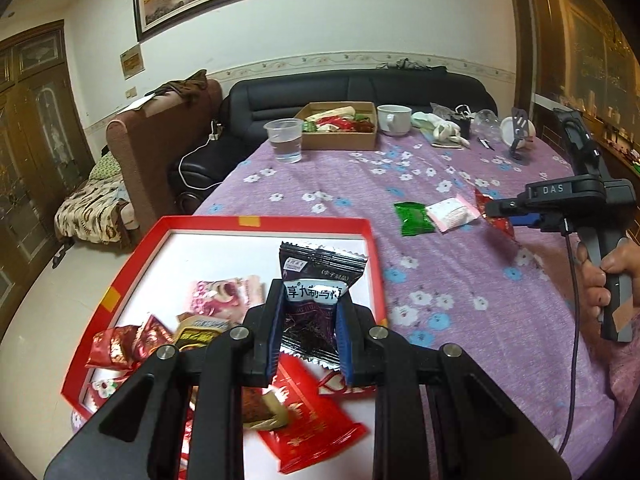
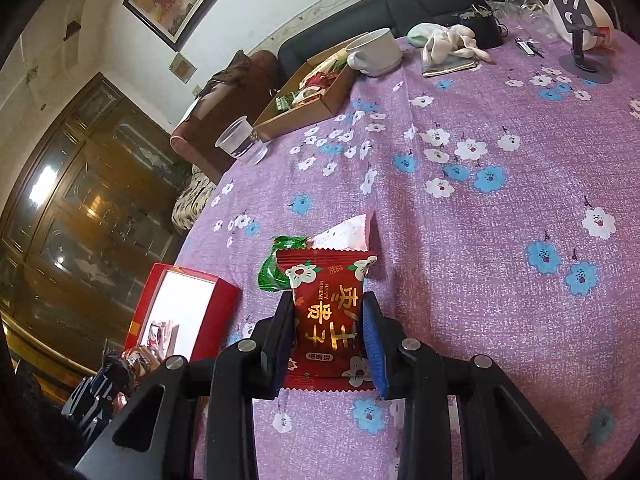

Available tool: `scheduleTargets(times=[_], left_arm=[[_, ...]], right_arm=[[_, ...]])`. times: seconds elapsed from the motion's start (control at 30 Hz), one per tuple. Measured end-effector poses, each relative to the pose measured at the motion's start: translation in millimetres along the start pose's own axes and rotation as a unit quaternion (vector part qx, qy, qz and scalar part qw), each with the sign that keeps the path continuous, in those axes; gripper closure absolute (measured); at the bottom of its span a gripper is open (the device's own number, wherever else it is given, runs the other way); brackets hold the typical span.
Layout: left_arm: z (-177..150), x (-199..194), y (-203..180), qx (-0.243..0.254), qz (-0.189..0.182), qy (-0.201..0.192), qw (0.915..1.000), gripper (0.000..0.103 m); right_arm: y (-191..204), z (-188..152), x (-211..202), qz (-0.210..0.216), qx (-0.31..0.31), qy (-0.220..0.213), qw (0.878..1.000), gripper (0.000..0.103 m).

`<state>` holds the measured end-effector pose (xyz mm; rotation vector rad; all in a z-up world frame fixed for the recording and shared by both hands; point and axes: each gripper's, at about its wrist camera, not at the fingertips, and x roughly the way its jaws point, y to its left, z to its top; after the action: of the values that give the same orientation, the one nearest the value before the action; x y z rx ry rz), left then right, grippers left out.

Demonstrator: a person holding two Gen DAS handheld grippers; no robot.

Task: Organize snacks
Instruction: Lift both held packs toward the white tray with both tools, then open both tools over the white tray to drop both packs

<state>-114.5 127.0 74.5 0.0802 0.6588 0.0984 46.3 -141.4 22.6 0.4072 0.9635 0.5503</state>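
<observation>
A dark snack packet sits pinched between the left fingers.

Right gripper clamps red snack packet.

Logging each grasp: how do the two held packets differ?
The dark purple packet sits in the left tool over the red tray; the red packet sits in the right tool over the purple tablecloth. Purple shows white lettering, red shows gold. Both are clamped upright.

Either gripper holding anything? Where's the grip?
Left gripper: dark purple snack packet, pinched at its lower sides. Right gripper: red snack packet, pinched at its sides.
</observation>
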Motion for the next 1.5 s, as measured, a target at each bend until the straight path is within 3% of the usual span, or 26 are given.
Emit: scheduleTargets(times=[0.43,1.0,1.23,1.5], left_arm=[[-10,-3,25,-0.019,0.016,0.000,0.9997,0.082],[-17,-1,49,-0.041,0.003,0.001,0.9992,0.082],[-20,3,59,-0.052,-0.002,0.002,0.9986,0.082],[-24,8,68,-0.057,0.001,0.008,0.9983,0.082]], right_arm=[[-1,0,-2,-0.007,-0.001,-0.010,1.000,0.070],[3,-15,-2,-0.010,0.000,-0.016,1.000,0.070],[37,-30,-5,0.027,-0.028,-0.022,0.999,0.071],[131,-49,7,0.108,-0.114,-0.004,0.988,0.071]])
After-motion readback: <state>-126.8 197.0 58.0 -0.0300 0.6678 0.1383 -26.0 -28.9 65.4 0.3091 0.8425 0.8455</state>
